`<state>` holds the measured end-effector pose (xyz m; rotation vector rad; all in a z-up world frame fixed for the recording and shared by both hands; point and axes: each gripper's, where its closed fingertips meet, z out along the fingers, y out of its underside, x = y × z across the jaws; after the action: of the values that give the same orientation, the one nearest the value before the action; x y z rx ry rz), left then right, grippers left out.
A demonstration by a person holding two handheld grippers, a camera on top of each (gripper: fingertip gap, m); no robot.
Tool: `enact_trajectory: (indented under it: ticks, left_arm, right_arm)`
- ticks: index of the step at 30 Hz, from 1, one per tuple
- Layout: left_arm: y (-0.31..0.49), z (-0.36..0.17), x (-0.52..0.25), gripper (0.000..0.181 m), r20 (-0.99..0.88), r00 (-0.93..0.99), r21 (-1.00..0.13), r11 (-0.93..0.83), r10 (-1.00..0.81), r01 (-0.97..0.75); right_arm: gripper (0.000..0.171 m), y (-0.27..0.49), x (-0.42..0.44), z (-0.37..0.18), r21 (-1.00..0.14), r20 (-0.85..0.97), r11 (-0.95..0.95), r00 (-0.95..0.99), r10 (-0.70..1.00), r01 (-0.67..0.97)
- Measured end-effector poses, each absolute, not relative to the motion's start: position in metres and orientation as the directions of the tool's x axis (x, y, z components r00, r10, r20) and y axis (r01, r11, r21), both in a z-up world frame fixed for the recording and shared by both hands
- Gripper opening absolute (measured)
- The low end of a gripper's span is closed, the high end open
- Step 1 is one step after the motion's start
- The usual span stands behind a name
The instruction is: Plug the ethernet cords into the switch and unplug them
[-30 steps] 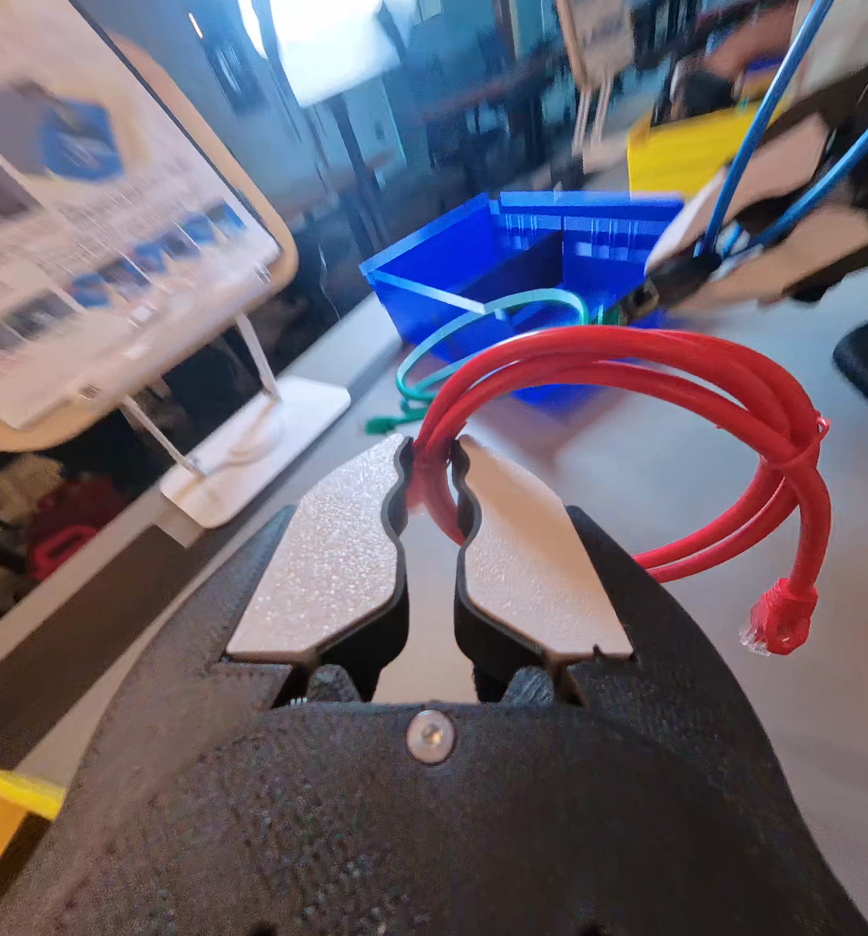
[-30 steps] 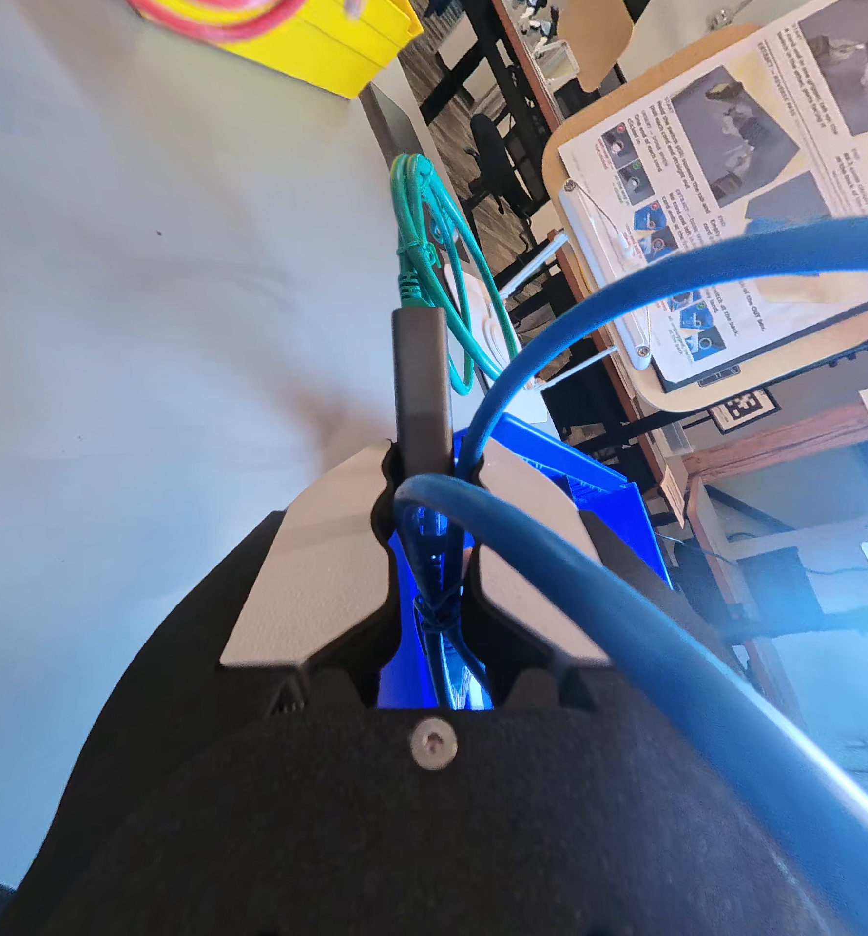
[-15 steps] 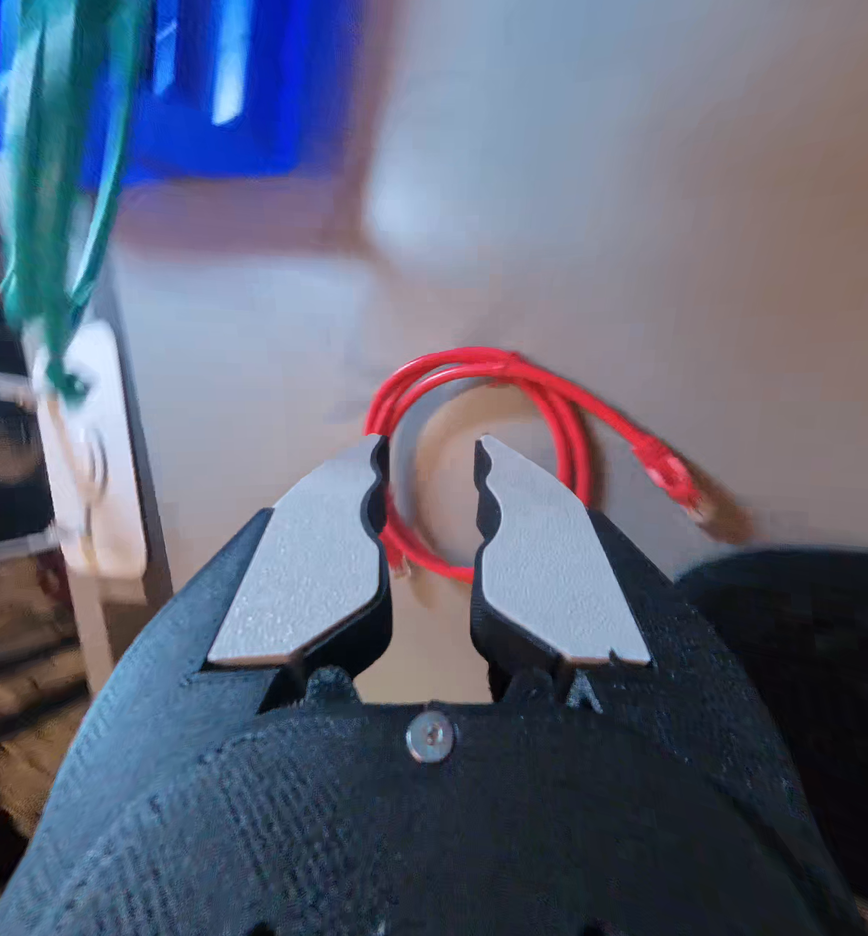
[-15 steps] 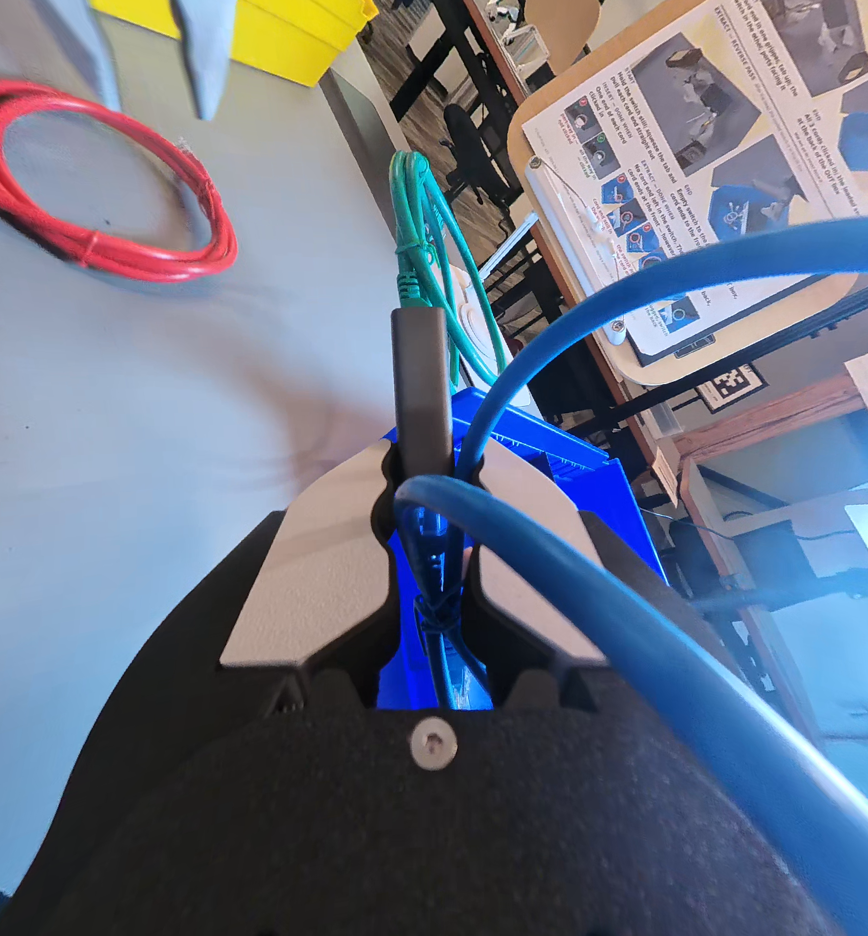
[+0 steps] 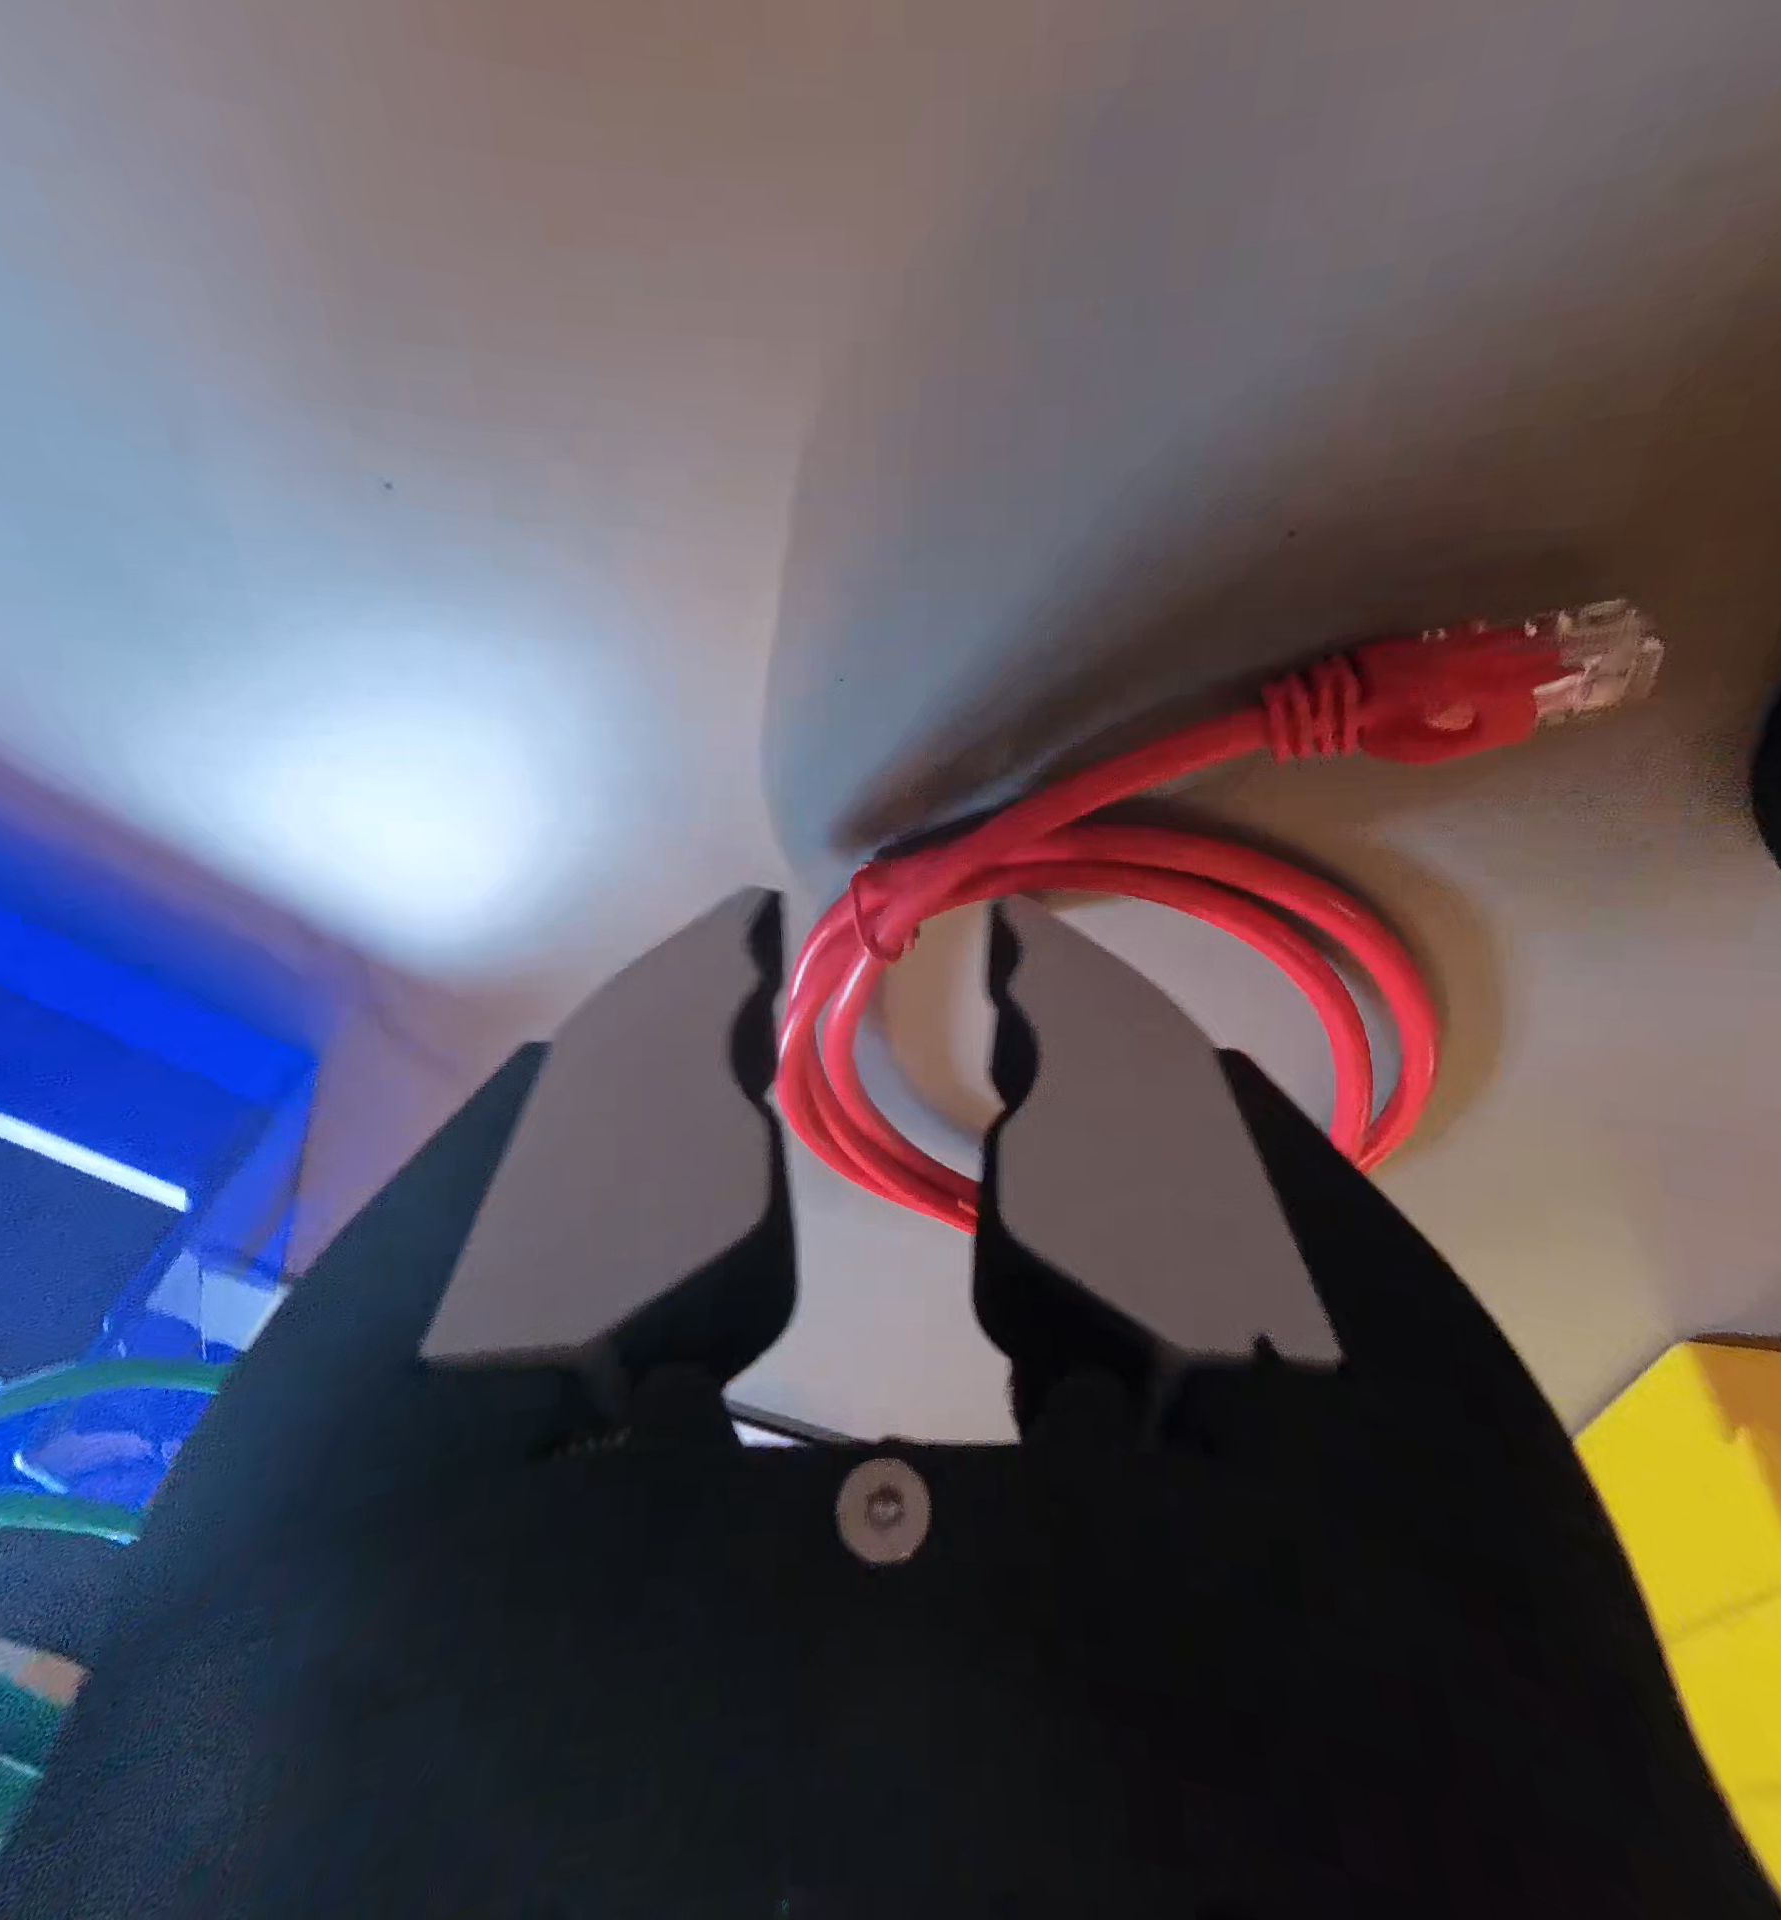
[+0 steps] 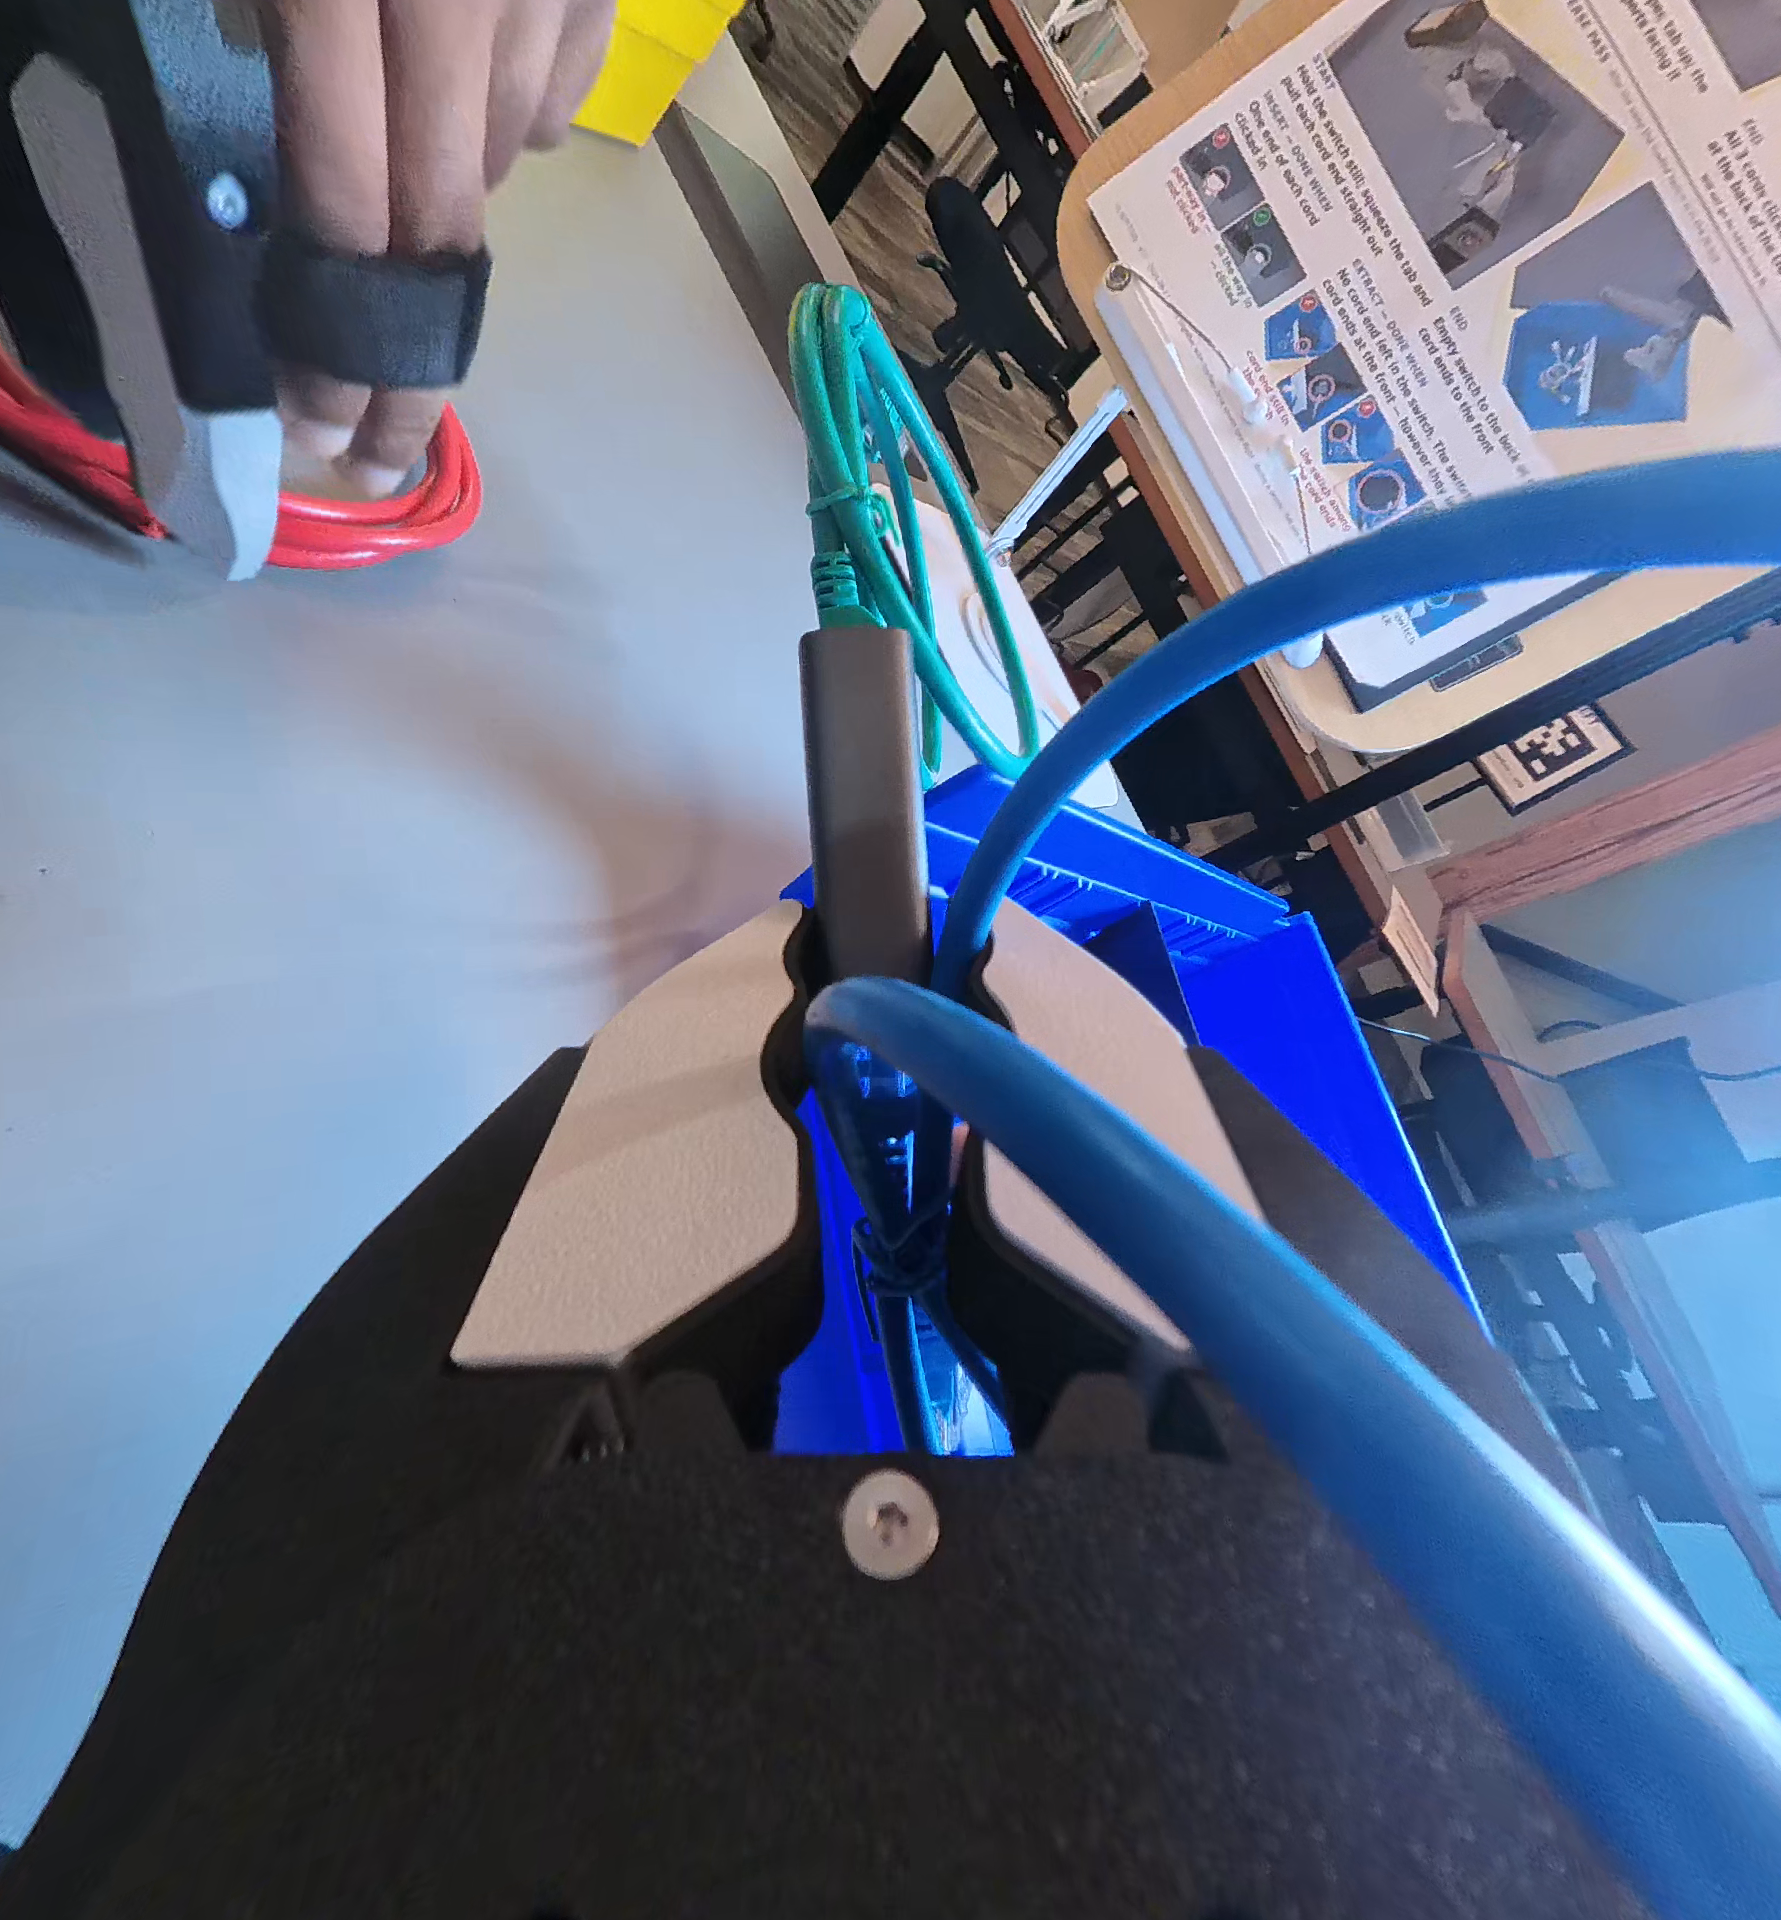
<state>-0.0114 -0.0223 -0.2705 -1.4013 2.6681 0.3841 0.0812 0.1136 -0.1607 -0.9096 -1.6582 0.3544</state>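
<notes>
Grey table (image 5: 553, 364), wide and smooth, bearing all: a blue bin (image 6: 1260, 997) at its far edge, a yellow bin (image 5: 1738, 1621) near the left tool. Beyond the edge, a board with printed instruction sheets (image 6: 1437, 312), dark chairs and desk legs, a wooden shelf.

Right gripper (image 6: 881, 997) clamped on the dark grey switch (image 6: 860, 790), held end-on, with the blue cord (image 6: 1281, 582) looping over the tool and one strand pinched beside the switch. Green cord (image 6: 844, 436) plugged into the far end of the switch, hanging coiled.

Left gripper (image 5: 881, 935) parted, low over the coiled red cord (image 5: 1125, 873), which lies flat on the table; one side of the coil, near its tie, sits between the jaws, not squeezed. Red plug (image 5: 1468, 696) free, pointing away to the right.

Step in hand, by judgement: taking the red cord. Better to grip close behind the plug and not on the coil, so the clear tip can be aimed at a port. Good to keep the switch still meanwhile. Risk: the tied coil dragging.
</notes>
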Motion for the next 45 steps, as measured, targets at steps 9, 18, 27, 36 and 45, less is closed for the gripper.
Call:
enact_trajectory:
  ticks: [9,18,27,36,45]
  left_arm:
    - [-0.032,-0.270,-0.023,0.017,0.075,0.337,-0.076,-0.342,-0.938,-0.936]
    - [-0.044,-0.257,-0.005,0.033,-0.156,0.103,-0.275,-0.057,-0.982,-0.960]
    - [-0.033,-0.269,0.007,0.007,-0.070,0.076,-0.302,-0.051,-0.995,-0.952]
    - [0.003,-0.230,-0.002,0.005,0.030,0.568,-0.437,-0.521,-0.823,-0.733]
    - [-0.025,-0.194,-0.018,0.000,0.196,0.745,-0.435,-0.737,-0.638,-0.517]
  right_arm:
    - [0.024,0.120,0.087,-0.156,-0.684,0.671,0.630,-0.022,0.741,0.369]
    - [0.024,0.120,0.086,-0.155,-0.690,0.664,0.624,-0.022,0.747,0.368]
    - [0.024,0.118,0.086,-0.156,-0.688,0.665,0.623,-0.021,0.747,0.371]
    - [0.024,0.123,0.089,-0.153,-0.698,0.660,0.616,-0.007,0.752,0.367]
    - [0.024,0.121,0.091,-0.148,-0.698,0.666,0.628,-0.010,0.746,0.343]
